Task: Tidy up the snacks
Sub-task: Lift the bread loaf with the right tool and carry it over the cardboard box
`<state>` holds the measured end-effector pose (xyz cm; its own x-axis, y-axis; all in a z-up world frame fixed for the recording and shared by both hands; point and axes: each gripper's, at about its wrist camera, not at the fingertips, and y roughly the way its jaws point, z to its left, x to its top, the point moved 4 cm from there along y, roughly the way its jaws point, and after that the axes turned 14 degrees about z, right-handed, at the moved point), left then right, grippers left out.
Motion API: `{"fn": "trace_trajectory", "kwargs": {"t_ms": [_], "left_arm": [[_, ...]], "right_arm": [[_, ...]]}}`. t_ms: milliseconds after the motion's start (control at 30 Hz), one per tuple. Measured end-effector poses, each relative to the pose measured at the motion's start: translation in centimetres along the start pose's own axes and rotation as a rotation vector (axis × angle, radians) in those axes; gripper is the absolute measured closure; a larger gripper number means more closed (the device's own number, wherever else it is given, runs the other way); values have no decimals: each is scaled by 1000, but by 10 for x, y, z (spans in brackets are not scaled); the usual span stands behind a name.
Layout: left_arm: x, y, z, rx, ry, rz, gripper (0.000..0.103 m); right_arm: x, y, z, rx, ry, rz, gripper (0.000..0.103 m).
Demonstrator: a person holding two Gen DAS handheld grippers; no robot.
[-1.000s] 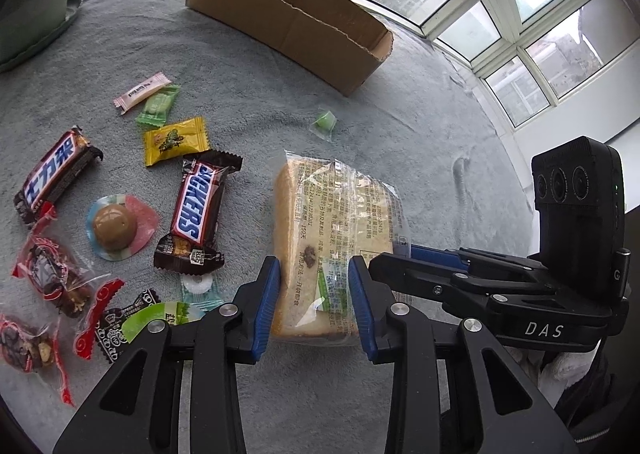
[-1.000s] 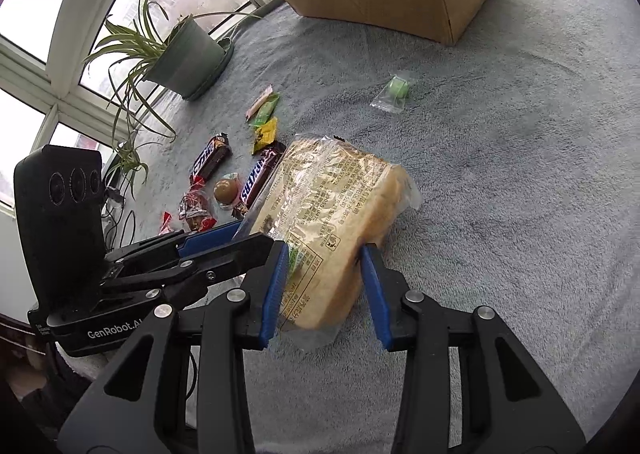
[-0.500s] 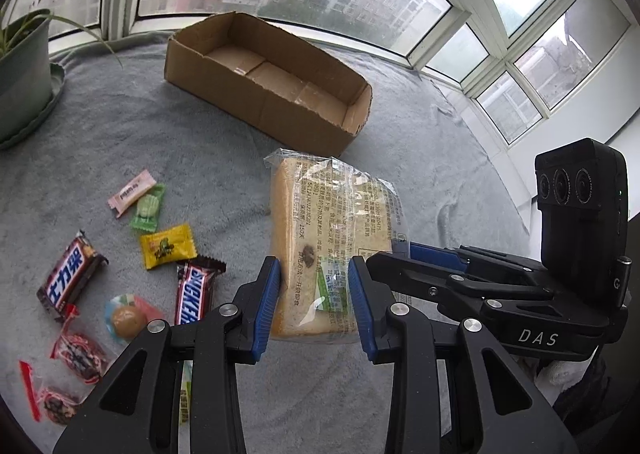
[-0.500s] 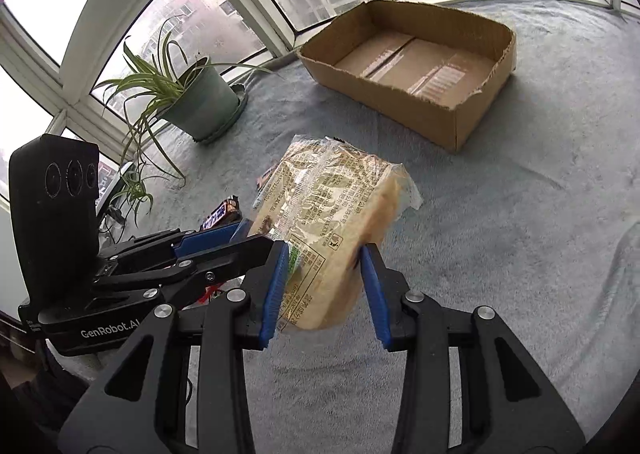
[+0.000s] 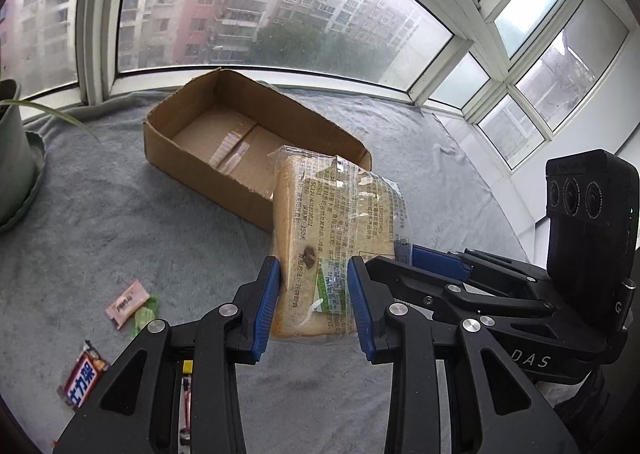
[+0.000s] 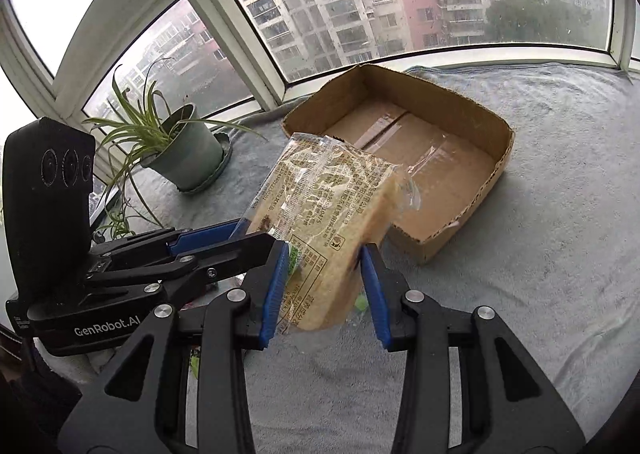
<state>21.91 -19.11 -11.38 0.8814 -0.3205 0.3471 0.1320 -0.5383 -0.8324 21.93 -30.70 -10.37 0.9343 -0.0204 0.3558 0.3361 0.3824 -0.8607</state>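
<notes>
A clear-wrapped pack of sliced bread (image 5: 332, 238) hangs in the air above the grey blanket, held from both sides. My left gripper (image 5: 312, 306) is shut on its near end, blue pads pressing the wrapper. My right gripper (image 6: 326, 286) is shut on the same bread pack (image 6: 324, 213), and its black body shows at the right of the left wrist view. Just beyond the bread lies an open, shallow cardboard box (image 5: 208, 157), with nothing inside; the same cardboard box (image 6: 472, 189) appears in the right wrist view. Small snacks stay on the blanket at lower left: a pink candy (image 5: 127, 301), a green candy (image 5: 146, 316), a chocolate bar (image 5: 82, 380).
A potted spider plant (image 6: 176, 145) stands on the blanket left of the box, near the windows. The plant pot (image 5: 12, 157) edges the left wrist view. Grey blanket (image 6: 540, 274) stretches bare to the right of the box. Window frames ring the far side.
Both grippers lifted the bread pack off the blanket and carried it toward the cardboard box. The snacks dropped away to the lower left; the box now sits close behind the bread.
</notes>
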Motion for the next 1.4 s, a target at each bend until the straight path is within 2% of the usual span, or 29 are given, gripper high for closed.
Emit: {"fn": "trace_trajectory", "kwargs": {"t_ms": [433, 633, 967, 1167, 1400], "left_arm": [[55, 33, 2, -7, 8, 16, 72], [73, 44, 8, -14, -9, 13, 72], [86, 62, 18, -20, -38, 35, 72], [87, 67, 22, 13, -44, 41, 72], [84, 56, 28, 19, -49, 29, 72]], "right_arm": [[48, 16, -46, 2, 47, 1, 64], [63, 23, -55, -17, 31, -4, 64], [74, 37, -72, -44, 31, 13, 65], [76, 42, -74, -113, 22, 17, 65], [74, 35, -67, -137, 8, 6, 65]]}}
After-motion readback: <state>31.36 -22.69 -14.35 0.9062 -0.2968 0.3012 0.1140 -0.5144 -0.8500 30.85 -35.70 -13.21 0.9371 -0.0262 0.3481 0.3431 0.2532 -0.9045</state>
